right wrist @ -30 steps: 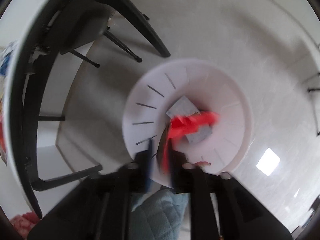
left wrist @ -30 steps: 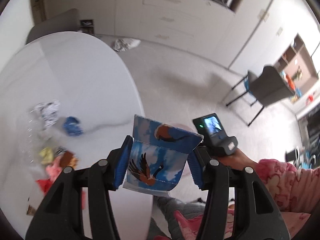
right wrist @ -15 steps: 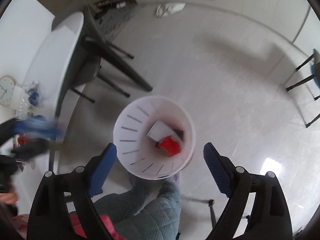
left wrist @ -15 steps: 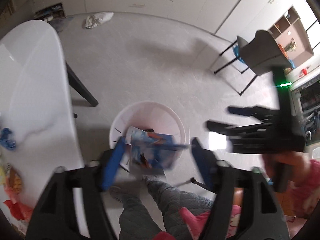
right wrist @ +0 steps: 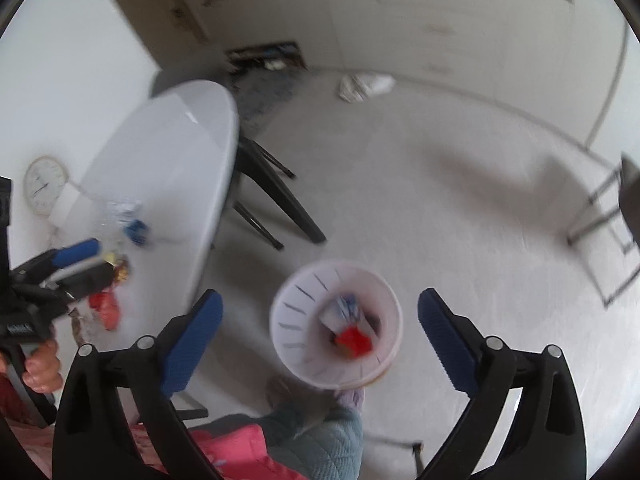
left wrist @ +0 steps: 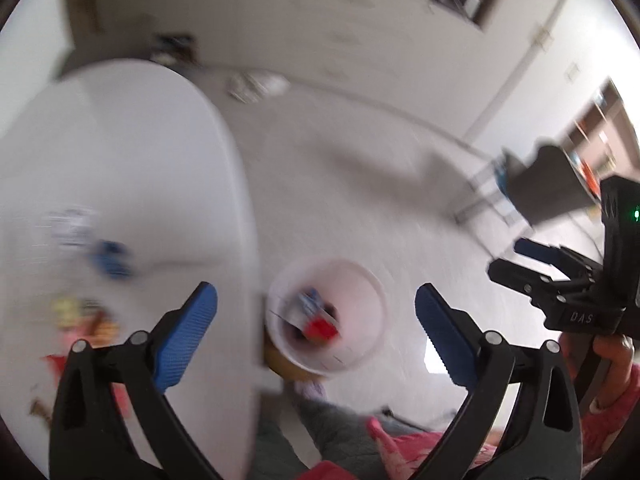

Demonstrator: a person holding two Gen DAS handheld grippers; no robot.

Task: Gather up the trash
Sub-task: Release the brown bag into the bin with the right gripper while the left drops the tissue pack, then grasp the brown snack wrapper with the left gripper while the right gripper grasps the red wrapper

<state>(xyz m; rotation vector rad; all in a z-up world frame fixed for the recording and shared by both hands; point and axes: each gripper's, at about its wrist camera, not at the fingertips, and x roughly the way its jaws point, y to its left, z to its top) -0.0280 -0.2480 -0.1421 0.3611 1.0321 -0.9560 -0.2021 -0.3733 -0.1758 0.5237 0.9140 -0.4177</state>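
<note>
Spreading across the left half of the left wrist view, the white oval table [left wrist: 120, 184] still carries blurred scraps: a blue wrapper [left wrist: 112, 258], a yellow and brown clump [left wrist: 78, 314] and a red piece [left wrist: 60, 364] near the lower left edge. Grey floor [right wrist: 460, 216] fills most of the right wrist view. On it, low and central in both views, stands the white bin [right wrist: 296, 320], just off the table's edge. Inside lie the blue-and-white carton [right wrist: 340, 312] and a red wrapper [right wrist: 354, 342], touching each other. The left gripper [left wrist: 316, 328] frames the bin, its blue pads [left wrist: 186, 336] spread wide with nothing between them; its jaws have just been opening. The right gripper [right wrist: 320, 330] is likewise wide apart and empty, jaws just opened, bin seen between them far below. A pink sleeve [right wrist: 236, 446] shows at the bottom edge.
</note>
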